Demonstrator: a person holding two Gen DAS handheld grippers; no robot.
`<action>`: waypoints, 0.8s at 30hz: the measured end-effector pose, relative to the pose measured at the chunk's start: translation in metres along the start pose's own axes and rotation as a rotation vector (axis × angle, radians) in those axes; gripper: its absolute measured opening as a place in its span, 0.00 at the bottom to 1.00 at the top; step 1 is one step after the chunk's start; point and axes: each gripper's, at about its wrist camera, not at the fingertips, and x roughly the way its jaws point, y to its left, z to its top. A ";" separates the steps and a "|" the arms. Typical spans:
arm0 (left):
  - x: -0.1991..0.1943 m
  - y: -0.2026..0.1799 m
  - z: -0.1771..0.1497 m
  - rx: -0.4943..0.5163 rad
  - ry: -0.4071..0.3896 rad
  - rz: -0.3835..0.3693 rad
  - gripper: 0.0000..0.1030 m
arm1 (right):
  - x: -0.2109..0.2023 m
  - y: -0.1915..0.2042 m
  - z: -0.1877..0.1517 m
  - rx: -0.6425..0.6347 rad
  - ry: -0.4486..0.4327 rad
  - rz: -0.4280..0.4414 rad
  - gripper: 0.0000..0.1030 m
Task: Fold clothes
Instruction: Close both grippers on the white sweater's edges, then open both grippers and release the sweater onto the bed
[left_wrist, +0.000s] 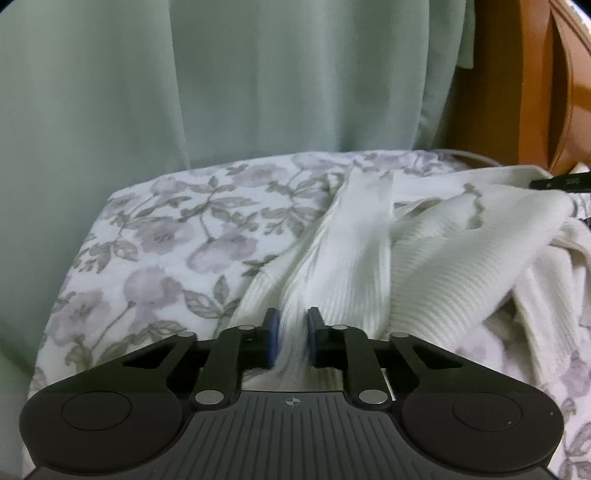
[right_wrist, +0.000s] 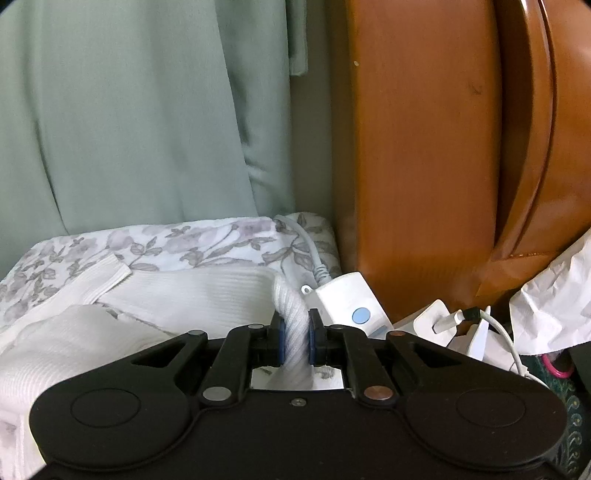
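Observation:
A white ribbed knit garment (left_wrist: 424, 251) lies rumpled on a bed with a floral sheet (left_wrist: 166, 229). My left gripper (left_wrist: 292, 325) is shut on a bunched fold of the garment, which stretches away from the blue pads toward the far right. In the right wrist view the same white garment (right_wrist: 192, 295) spreads over the floral sheet (right_wrist: 207, 240). My right gripper (right_wrist: 295, 325) is shut on a rolled edge of the garment that stands up between its pads. A dark tip of the right gripper shows at the right edge of the left wrist view.
Pale green curtains (left_wrist: 221, 81) hang behind the bed. An orange-brown wooden cabinet (right_wrist: 443, 147) stands at the right. A white control box with a blue button (right_wrist: 351, 306) and its grey cable, a charger plug (right_wrist: 443, 321) and a white plastic bag (right_wrist: 554, 291) crowd the right bedside.

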 end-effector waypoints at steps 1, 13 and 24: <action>-0.002 -0.001 -0.001 -0.007 -0.016 0.001 0.09 | -0.001 0.000 0.000 0.003 -0.001 0.001 0.11; -0.062 0.025 -0.004 -0.125 -0.299 0.366 0.08 | -0.030 -0.018 0.002 0.045 -0.129 -0.084 0.10; -0.064 0.059 -0.026 -0.221 -0.206 0.532 0.08 | -0.037 -0.022 -0.008 0.043 -0.175 -0.237 0.09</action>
